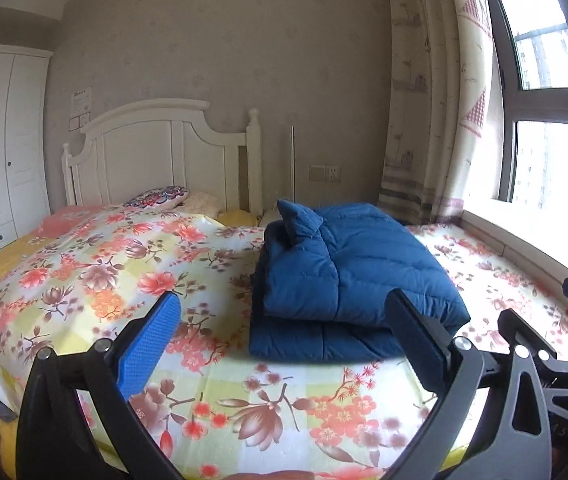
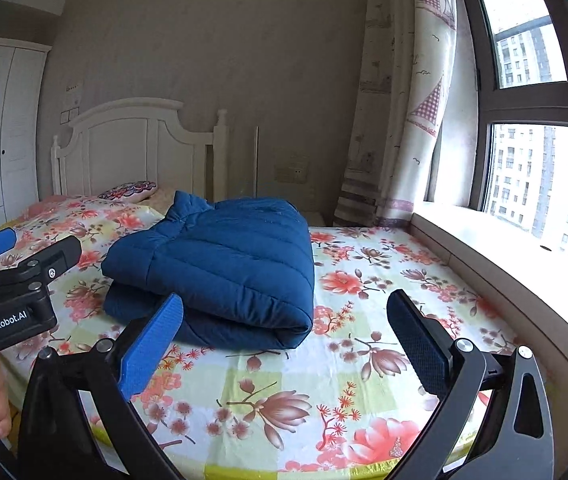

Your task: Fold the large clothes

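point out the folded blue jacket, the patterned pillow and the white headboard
folded blue jacket (image 2: 227, 264), right wrist view, middle of its quilted top layer
patterned pillow (image 1: 157, 197), left wrist view, centre of its printed face
white headboard (image 1: 155, 152), left wrist view, its flat middle panel

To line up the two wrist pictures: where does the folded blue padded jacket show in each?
Left wrist: folded blue jacket right of centre, on the floral sheet.
Right wrist: left of centre, same sheet.
Shared landmark: white headboard behind it.
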The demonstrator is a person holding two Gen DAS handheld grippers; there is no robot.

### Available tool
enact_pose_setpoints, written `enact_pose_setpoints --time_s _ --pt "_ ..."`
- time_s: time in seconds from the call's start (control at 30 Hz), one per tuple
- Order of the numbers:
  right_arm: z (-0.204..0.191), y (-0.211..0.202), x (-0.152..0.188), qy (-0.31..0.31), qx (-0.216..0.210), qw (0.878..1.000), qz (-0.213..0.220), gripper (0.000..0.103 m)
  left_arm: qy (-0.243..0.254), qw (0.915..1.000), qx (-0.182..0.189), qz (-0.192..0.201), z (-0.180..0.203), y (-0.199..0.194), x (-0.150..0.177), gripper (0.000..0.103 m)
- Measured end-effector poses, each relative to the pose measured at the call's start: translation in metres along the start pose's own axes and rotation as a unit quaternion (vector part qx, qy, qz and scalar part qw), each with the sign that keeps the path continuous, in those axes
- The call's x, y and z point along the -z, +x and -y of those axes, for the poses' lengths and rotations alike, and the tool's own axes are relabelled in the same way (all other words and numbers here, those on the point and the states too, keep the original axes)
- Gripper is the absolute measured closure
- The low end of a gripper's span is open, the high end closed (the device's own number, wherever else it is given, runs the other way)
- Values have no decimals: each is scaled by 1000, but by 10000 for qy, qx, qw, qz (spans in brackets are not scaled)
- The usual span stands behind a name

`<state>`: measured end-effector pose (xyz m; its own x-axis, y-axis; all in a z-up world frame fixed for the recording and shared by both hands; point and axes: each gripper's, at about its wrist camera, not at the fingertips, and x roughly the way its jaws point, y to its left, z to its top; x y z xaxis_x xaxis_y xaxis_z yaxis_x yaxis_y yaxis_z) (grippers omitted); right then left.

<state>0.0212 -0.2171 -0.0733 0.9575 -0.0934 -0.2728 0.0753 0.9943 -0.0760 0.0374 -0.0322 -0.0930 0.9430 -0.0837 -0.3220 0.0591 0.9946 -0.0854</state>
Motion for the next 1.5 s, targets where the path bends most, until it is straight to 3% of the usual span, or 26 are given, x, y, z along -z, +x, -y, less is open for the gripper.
enact_pose_setpoints --time_s 0.2,1.5 --pt "4 -1 -2 79 -25 10000 -5 5 -31 9998 -191 8 -3 -2 -1 2" --pt "-1 2 0 88 -127 9998 -146 5 84 9997 -214 -92 -4 -3 0 2"
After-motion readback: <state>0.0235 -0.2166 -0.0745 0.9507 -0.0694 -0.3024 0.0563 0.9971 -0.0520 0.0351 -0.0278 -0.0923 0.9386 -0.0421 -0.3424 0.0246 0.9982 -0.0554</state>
